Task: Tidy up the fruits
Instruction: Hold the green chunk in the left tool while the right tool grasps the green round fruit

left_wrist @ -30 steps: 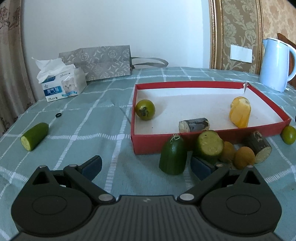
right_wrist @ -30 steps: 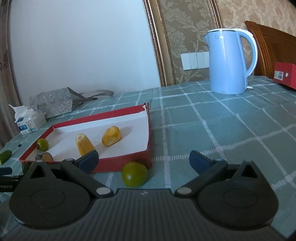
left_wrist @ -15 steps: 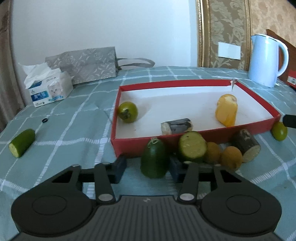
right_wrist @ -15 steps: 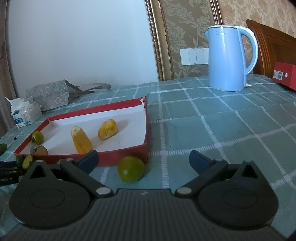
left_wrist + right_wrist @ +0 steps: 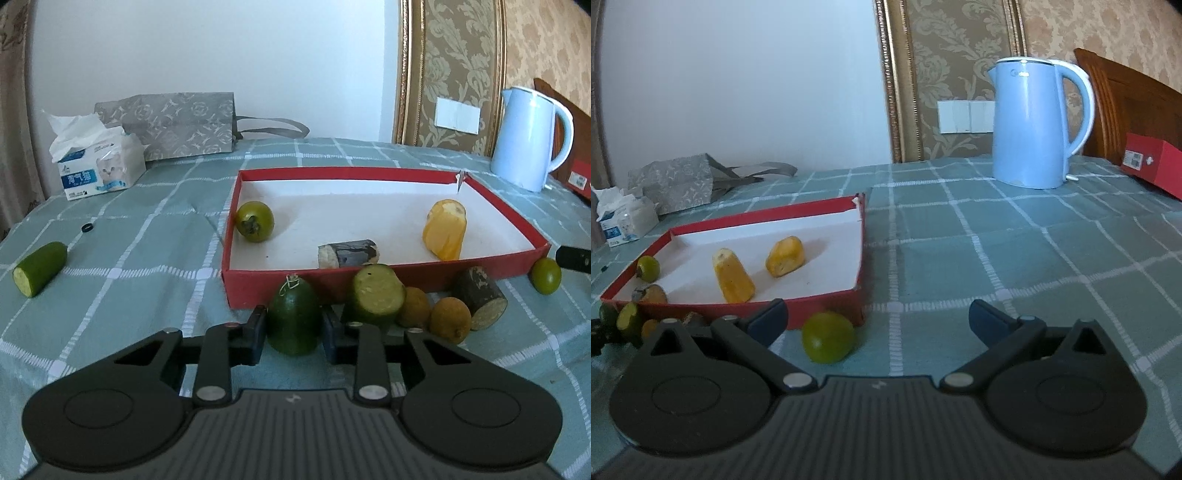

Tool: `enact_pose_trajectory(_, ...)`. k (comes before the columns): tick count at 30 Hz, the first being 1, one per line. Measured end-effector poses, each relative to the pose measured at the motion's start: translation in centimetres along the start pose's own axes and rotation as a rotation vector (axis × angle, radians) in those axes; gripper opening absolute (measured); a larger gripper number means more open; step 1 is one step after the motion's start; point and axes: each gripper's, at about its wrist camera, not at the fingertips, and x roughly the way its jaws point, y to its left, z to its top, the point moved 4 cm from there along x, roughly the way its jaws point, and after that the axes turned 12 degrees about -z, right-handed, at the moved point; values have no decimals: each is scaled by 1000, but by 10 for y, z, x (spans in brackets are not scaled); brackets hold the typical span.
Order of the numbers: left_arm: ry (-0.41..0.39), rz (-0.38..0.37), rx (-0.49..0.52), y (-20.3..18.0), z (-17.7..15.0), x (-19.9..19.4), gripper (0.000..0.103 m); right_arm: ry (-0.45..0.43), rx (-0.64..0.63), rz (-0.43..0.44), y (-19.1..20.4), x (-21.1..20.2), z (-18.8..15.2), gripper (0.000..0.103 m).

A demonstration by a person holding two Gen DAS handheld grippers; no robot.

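Between the left gripper's [image 5: 293, 332] closing jaws stands a dark green cucumber end [image 5: 293, 319], upright, stem tip up, both pads touching its sides, just in front of the red tray's [image 5: 406, 273] near wall. The gripper tilts down toward the checked tablecloth [image 5: 147, 258]. Close right lie another cut cucumber piece [image 5: 375, 297], two brown fruits [image 5: 448, 319] and a dark stub [image 5: 480, 297]. The right gripper [image 5: 877, 321] hovers with jaws spread wide, a green round fruit [image 5: 827, 336] between them, untouched. A blue kettle [image 5: 1034, 123] stands far right.
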Motion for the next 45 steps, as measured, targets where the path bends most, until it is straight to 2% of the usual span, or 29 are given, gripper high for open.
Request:
enact_pose_trajectory(6,-14,-10,-31,5,-2,-5,30,-17,-103,-9,17,-2,-5,103)
enact_pose_trajectory(13,-12,-16,-35,6,-1,-5,30,34,-82,23,16,6,-5,97)
enact_pose_trajectory(22,-8,-19,-32,5,-2,-3,30,87,-143,53,31,14,-9,91)
enact_pose_trajectory(26,-7,-21,-33,5,-3,-3,30,133,-184,36,37,21,-13,91)
enact_pose_trajectory(33,-7,-21,-33,5,-3,-3,30,139,-190,27,40,23,-13,91)
enact_pose_trajectory(35,-6,-20,-32,5,-3,-3,30,134,-196,32,41,23,-12,88)
enact_pose_trajectory(38,-6,-21,-33,5,-3,-3,30,121,-207,43,44,22,-11,76)
enact_pose_trajectory(40,-5,-20,-32,5,-3,-3,30,110,-211,54,46,19,-11,61)
enact_pose_trajectory(44,-4,-22,-30,4,-3,-3,30,100,-222,61,49,18,-11,54)
enact_pose_trajectory(45,-4,-21,-30,4,-4,-3,30,98,-221,59,48,18,-11,49)
